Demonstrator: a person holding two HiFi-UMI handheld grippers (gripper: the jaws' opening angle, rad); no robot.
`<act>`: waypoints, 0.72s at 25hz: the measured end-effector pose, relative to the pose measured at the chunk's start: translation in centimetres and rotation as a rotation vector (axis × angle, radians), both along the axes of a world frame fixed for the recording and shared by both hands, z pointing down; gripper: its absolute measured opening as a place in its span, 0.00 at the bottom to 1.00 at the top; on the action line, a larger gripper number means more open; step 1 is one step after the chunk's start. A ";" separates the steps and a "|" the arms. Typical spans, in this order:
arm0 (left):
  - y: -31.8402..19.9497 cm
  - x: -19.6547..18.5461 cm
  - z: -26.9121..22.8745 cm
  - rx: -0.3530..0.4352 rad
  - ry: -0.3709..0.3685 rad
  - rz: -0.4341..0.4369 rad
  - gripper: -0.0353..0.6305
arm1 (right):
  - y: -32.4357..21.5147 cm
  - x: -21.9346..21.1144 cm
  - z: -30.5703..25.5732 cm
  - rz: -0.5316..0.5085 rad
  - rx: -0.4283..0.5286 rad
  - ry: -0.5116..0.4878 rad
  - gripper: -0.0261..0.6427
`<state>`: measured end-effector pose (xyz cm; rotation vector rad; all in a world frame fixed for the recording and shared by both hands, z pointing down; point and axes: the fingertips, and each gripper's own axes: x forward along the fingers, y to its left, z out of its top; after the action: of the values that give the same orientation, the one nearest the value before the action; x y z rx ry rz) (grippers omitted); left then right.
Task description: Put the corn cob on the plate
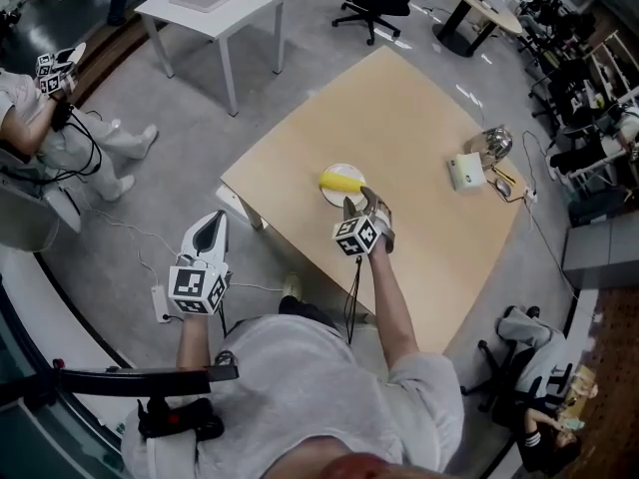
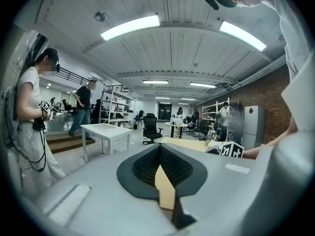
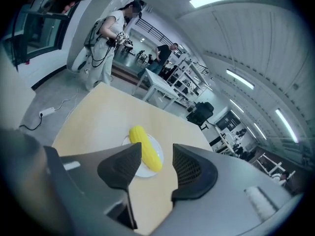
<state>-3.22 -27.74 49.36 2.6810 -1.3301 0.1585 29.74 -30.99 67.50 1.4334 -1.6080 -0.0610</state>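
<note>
The yellow corn cob (image 1: 341,180) lies across a small white plate (image 1: 333,197) near the front of the light wooden table (image 1: 399,108). My right gripper (image 1: 357,204) hovers just on the near side of the plate, open, with nothing between its pads. In the right gripper view the corn cob (image 3: 146,149) rests on the plate (image 3: 127,140) beyond the gripper (image 3: 156,152), clear of both fingers. My left gripper (image 1: 213,224) is held off the table's left corner over the floor; its jaws (image 2: 160,149) meet at the tip and hold nothing.
A white box (image 1: 465,171) and a shiny metal object (image 1: 494,144) sit at the table's right side. A small white table (image 1: 215,3) stands beyond. A person (image 1: 45,118) stands at the left. A cable and power strip (image 1: 160,302) lie on the floor.
</note>
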 end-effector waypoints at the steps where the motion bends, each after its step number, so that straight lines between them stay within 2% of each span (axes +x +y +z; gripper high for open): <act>1: 0.2 0.0 -0.1 0.002 0.001 0.006 0.08 | 0.5 0.1 -0.5 0.022 0.014 -0.016 0.34; 8: 1.9 0.5 -0.3 0.010 0.003 0.053 0.08 | 4.8 1.0 -4.9 0.166 0.138 -0.138 0.31; 18: 4.7 1.5 -0.3 0.013 0.006 0.137 0.08 | 11.7 0.7 -10.5 0.304 0.288 -0.242 0.26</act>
<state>-1.70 -23.01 49.09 2.7808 -1.1498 0.1575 30.39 -19.25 57.04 1.9587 -1.6002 0.0621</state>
